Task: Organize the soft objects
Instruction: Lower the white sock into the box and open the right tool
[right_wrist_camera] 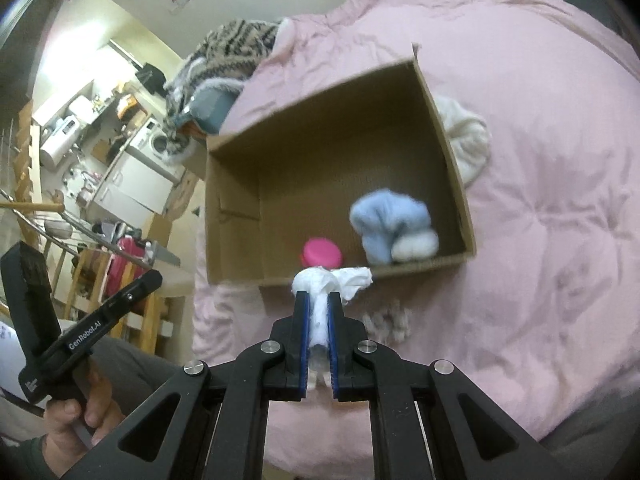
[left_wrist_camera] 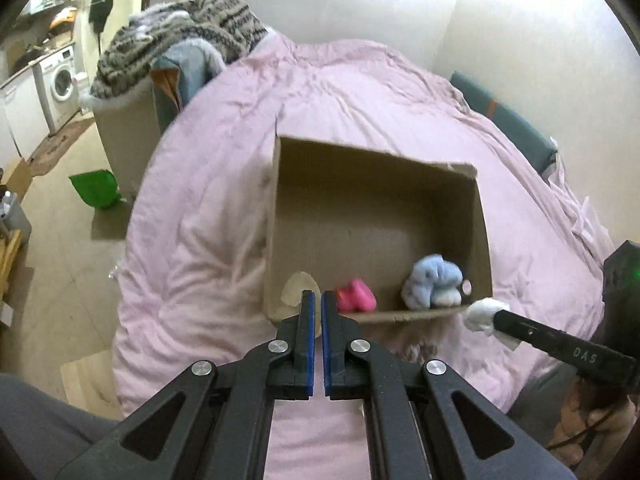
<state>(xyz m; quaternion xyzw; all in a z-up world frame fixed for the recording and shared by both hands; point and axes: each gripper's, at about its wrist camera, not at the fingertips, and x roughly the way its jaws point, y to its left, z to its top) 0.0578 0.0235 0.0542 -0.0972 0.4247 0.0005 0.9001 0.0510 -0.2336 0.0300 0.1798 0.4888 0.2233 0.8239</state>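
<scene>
An open cardboard box (left_wrist_camera: 320,220) (right_wrist_camera: 248,200) lies on a pink duvet. Inside it are a pink soft object (left_wrist_camera: 356,295) (right_wrist_camera: 322,253) and a blue-and-white plush (left_wrist_camera: 434,282) (right_wrist_camera: 394,230). My right gripper (right_wrist_camera: 318,300) is shut on a white soft object (right_wrist_camera: 332,280) and holds it at the box's near edge; it also shows in the left wrist view (left_wrist_camera: 482,314). My left gripper (left_wrist_camera: 317,296) is shut with nothing in it, just before the box's near left corner. A cream object (left_wrist_camera: 298,288) lies by that corner. A white fluffy object (right_wrist_camera: 466,140) lies to the right of the box.
The pink duvet (left_wrist_camera: 360,92) covers the bed. A pale fluffy scrap (right_wrist_camera: 390,320) lies on it near the box. A striped blanket (left_wrist_camera: 180,36) is piled on a box at the far left. A green dustpan (left_wrist_camera: 96,190) and a washing machine (left_wrist_camera: 60,80) stand on the floor to the left.
</scene>
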